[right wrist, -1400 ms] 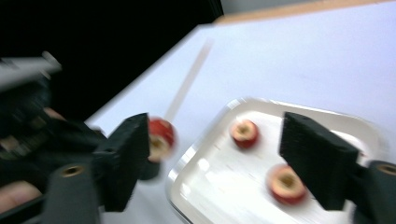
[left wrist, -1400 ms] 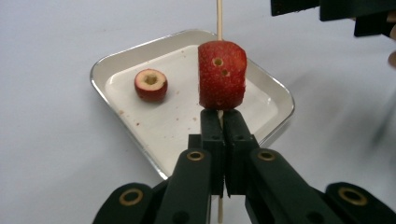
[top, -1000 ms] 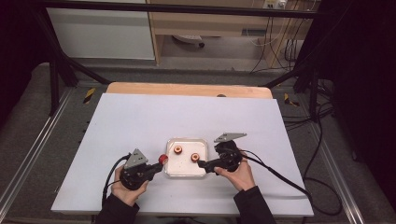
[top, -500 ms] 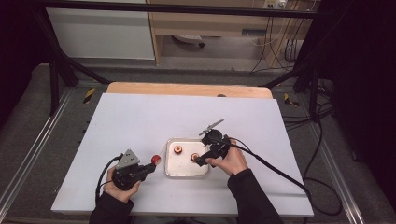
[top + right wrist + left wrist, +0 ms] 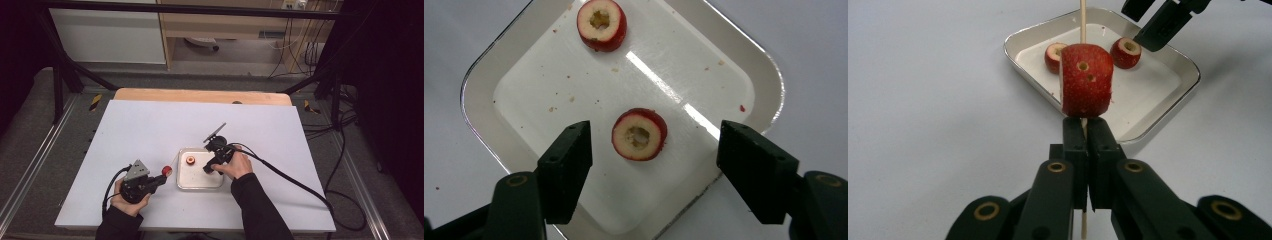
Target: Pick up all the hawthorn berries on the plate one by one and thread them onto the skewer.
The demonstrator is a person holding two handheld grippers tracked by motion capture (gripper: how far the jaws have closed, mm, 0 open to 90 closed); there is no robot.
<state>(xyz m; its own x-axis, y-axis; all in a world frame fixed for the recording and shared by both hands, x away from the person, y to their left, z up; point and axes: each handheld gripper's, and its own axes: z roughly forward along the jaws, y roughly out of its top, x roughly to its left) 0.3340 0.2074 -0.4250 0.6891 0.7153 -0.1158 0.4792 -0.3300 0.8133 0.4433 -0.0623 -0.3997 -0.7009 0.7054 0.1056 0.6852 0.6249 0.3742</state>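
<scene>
A thin wooden skewer (image 5: 1082,20) runs up the middle of the left gripper view with one red fruit piece (image 5: 1086,80) threaded on it, sitting just above the jaw tips. The left gripper (image 5: 1087,131) has its jaws pressed together on the skewer below that piece; in the high view this gripper (image 5: 161,177) lies at the lower left of the frame, just left of the tray, with the red piece at its tip.

The shallow metal tray (image 5: 184,183) sits on the white table (image 5: 150,125) a little below the centre of the high view. In the right gripper view two cored fruit slices lie in the tray (image 5: 754,50): one slice (image 5: 639,134) at the centre of the frame, between the two jaws and clear of both, and a second slice (image 5: 601,23) at the top edge. The right gripper (image 5: 654,150) hangs over the tray with its jaws apart; they have just been closing, with the centre slice between them but not touched. In the high view the right gripper (image 5: 207,169) is over the tray's right half.
</scene>
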